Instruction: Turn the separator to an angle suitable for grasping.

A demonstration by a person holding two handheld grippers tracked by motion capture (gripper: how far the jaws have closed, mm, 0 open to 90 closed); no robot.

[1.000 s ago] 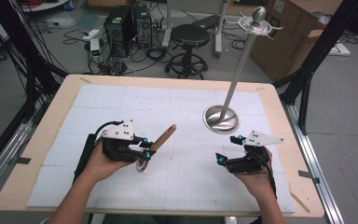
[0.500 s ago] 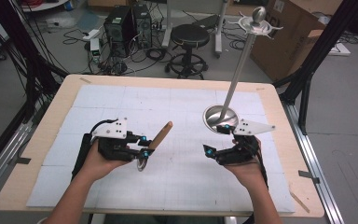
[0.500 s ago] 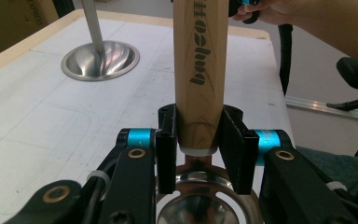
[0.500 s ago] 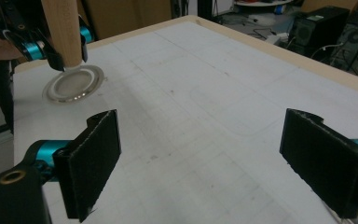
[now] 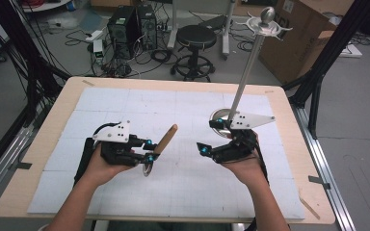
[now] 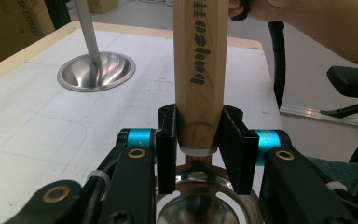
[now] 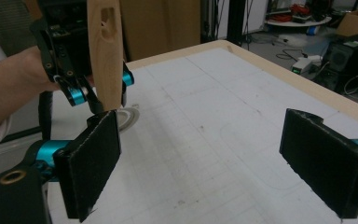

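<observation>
A utensil with a light wooden handle (image 5: 165, 139) and a round metal head (image 5: 147, 169) is held over the white mat. My left gripper (image 5: 149, 150) is shut on the low end of the handle (image 6: 199, 60), just above the metal head (image 6: 205, 205). The handle points up and to the right. My right gripper (image 5: 209, 136) hovers open to its right, in front of the stand's base, with nothing between its pads (image 7: 95, 158). In the right gripper view the handle (image 7: 105, 51) stands beyond the gap between the jaws (image 7: 209, 163).
A tall metal stand (image 5: 248, 65) with a round dish base (image 5: 220, 117) and hooks at its top rises at the back right of the mat. The table's wooden rim (image 5: 289, 110) frames the mat. A stool (image 5: 197, 36), computer towers (image 5: 132, 24) and a cardboard box (image 5: 308, 33) stand behind.
My right gripper has risen and moved left and away from the front edge, toward the stand's base and the handle. The left gripper and the utensil have stayed put.
</observation>
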